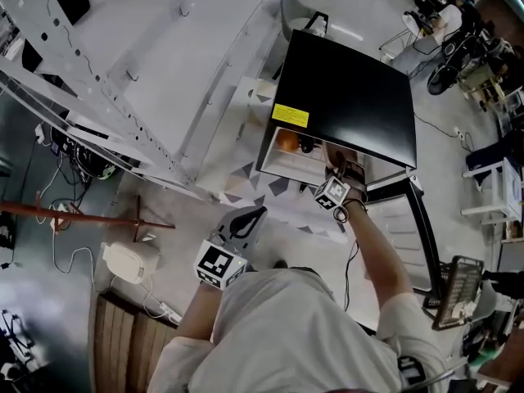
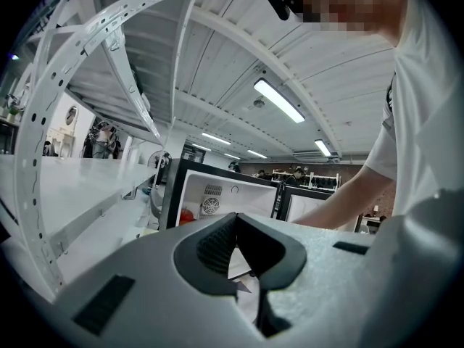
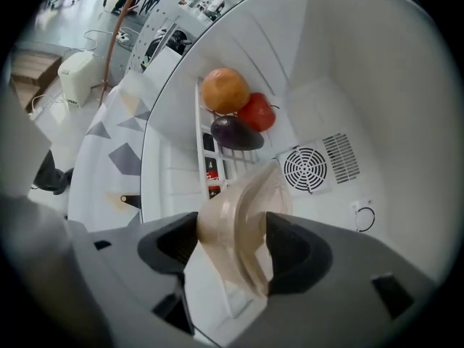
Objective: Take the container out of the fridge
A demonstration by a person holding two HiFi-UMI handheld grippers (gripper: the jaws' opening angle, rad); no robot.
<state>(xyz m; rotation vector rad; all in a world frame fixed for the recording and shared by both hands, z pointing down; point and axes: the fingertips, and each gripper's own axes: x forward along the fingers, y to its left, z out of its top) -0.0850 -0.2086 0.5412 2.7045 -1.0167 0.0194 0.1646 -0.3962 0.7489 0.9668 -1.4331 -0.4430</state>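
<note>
The translucent container (image 3: pixel 243 223) is inside the fridge (image 3: pixel 348 85), grasped on both sides by the fingers of the right gripper (image 3: pixel 232 241). An orange fruit (image 3: pixel 225 90) lies farther in. The left gripper (image 2: pixel 235 227) is outside the fridge, fingers clenched on nothing.

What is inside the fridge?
An orange fruit, a red fruit, a dark fruit on a wire shelf; the container in the right tongs. These cover the lower part.

In the head view the fridge (image 1: pixel 348 97) hides the container (image 3: pixel 243 227) inside.
</note>
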